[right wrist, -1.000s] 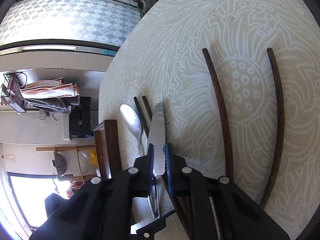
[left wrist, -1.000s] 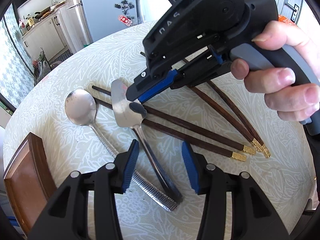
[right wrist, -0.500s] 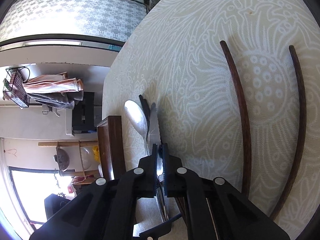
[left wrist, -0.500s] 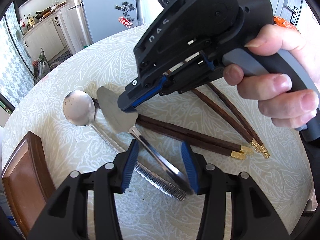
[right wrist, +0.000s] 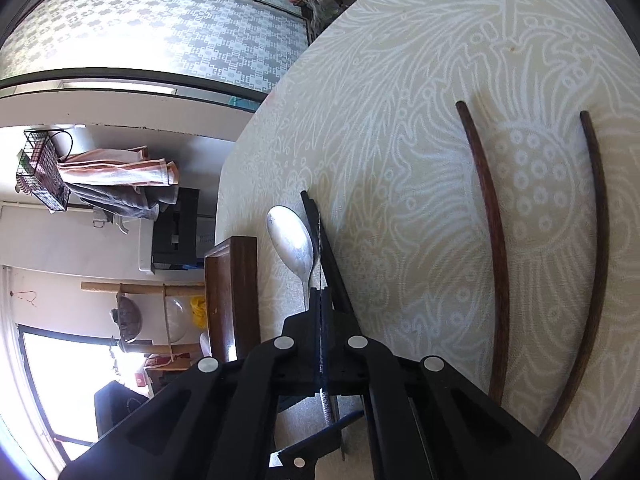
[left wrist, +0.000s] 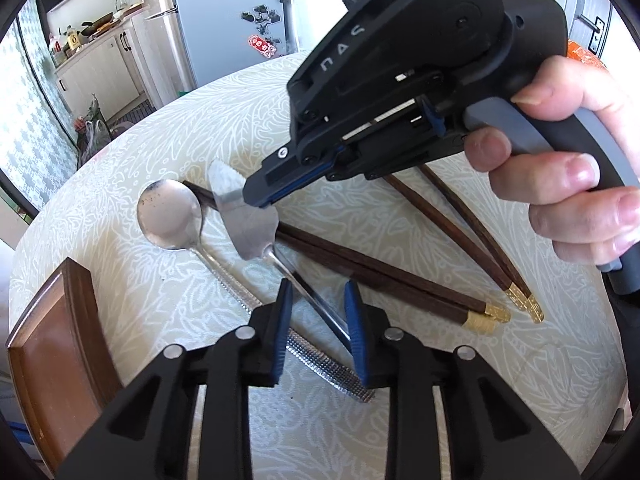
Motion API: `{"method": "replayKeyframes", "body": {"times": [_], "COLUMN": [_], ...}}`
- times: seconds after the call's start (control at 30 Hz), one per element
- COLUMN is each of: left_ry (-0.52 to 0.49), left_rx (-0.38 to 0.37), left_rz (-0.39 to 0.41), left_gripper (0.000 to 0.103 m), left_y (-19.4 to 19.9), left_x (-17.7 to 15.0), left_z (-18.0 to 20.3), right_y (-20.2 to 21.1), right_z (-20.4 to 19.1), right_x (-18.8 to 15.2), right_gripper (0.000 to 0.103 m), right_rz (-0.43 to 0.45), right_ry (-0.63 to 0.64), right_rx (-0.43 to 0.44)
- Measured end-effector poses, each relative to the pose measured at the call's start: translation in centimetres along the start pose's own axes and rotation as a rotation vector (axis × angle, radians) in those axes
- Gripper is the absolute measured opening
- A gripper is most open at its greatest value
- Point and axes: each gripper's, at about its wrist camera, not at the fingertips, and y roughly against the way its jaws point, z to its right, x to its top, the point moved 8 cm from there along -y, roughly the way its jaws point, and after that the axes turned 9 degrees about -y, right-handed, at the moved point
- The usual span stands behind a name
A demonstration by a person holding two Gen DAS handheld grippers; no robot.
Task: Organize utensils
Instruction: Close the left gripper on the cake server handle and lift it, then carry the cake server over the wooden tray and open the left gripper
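Observation:
On the round table lie a steel spoon, a serrated steel butter knife and two pairs of dark wooden chopsticks. My right gripper is shut on the knife's blade and holds it tilted above the table. In the right wrist view the blade shows edge-on between the closed fingers, with the spoon just left. My left gripper is open, its fingers on either side of the knife's handle, not closed on it.
A brown wooden tray sits at the table's left edge, also in the right wrist view. The second chopstick pair lies to the right, under the right hand. A fridge and kitchen counter stand beyond the table.
My right gripper closed fully on the knife blade and lifted and turned it, so the blade now stands on edge. My left gripper moved closer around the handle.

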Motion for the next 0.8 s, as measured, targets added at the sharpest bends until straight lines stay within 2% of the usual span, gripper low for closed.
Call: {"method": "replayKeyframes", "body": {"times": [0.13, 0.47, 0.8], "left_ry": [0.0, 0.042, 0.051], "left_rx": [0.01, 0.022, 0.089], "left_rz": [0.002, -0.006, 0.038], "left_gripper": [0.028, 0.017, 0.01], "left_y": [-0.1, 0.3, 1.4], "left_x": [0.1, 0.2, 0.3], "left_z": [-0.1, -0.9, -1.1], "right_y": [0.3, 1.3, 2.9], "right_z": [-0.3, -1.2, -2.7], "right_x": [-0.1, -0.2, -1.0], "right_gripper": [0.0, 0.001, 0.001], "right_rz": [0.012, 0.047, 0.092], "right_ry": [0.014, 0.049, 0.099], "right_rx": [0.023, 0.039, 0.037]}}
